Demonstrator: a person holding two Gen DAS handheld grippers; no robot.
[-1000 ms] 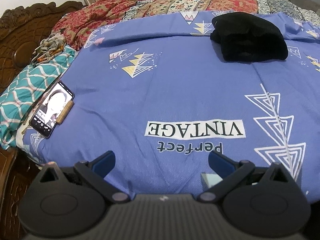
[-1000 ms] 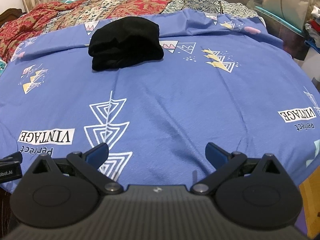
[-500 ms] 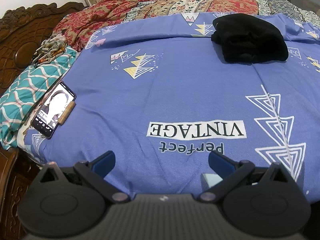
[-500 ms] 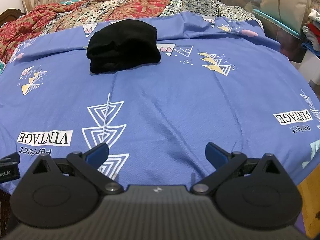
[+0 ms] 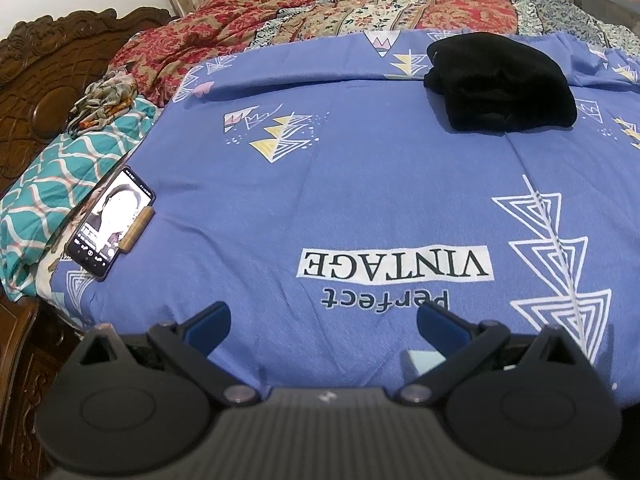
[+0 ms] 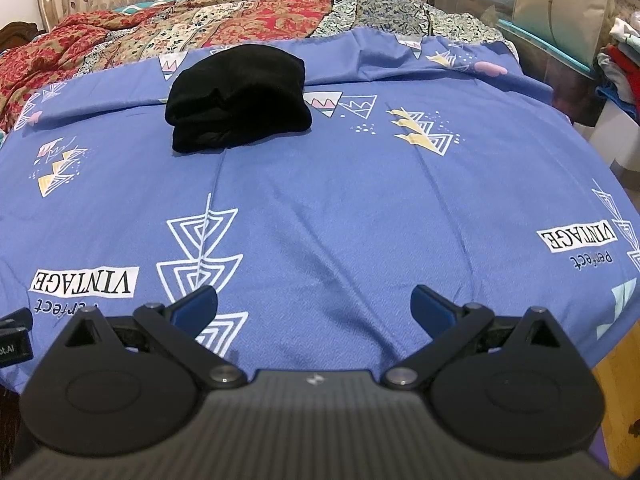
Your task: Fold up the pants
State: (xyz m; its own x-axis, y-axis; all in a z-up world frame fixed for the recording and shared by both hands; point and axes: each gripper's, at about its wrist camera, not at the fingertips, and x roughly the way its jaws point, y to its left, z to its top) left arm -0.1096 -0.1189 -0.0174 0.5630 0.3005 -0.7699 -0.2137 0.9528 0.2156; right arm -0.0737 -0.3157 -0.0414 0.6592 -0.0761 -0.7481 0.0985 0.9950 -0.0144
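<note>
Black pants [image 5: 502,84] lie folded in a compact bundle at the far side of the blue printed bedsheet [image 5: 360,184]. The right wrist view shows the same bundle [image 6: 238,98] far ahead and a little left, on the sheet [image 6: 340,208]. My left gripper [image 5: 323,324] hovers over the near edge of the bed, open, nothing between its blue-padded fingers. My right gripper [image 6: 314,306] is open too, empty, well short of the pants. The left gripper's edge [image 6: 14,334] pokes in at the far left of the right wrist view.
A lit phone [image 5: 110,222] leans on a small wooden stand at the sheet's left edge, beside a teal patterned pillow [image 5: 60,184]. A carved wooden headboard [image 5: 36,80] rises on the left. Red patterned quilts [image 6: 200,28] lie beyond the sheet. Storage boxes and clothes [image 6: 560,20] stand to the right.
Both grippers have drawn back slightly and tilted down; the pants sit a little lower in both views. Both stayed open and empty.
</note>
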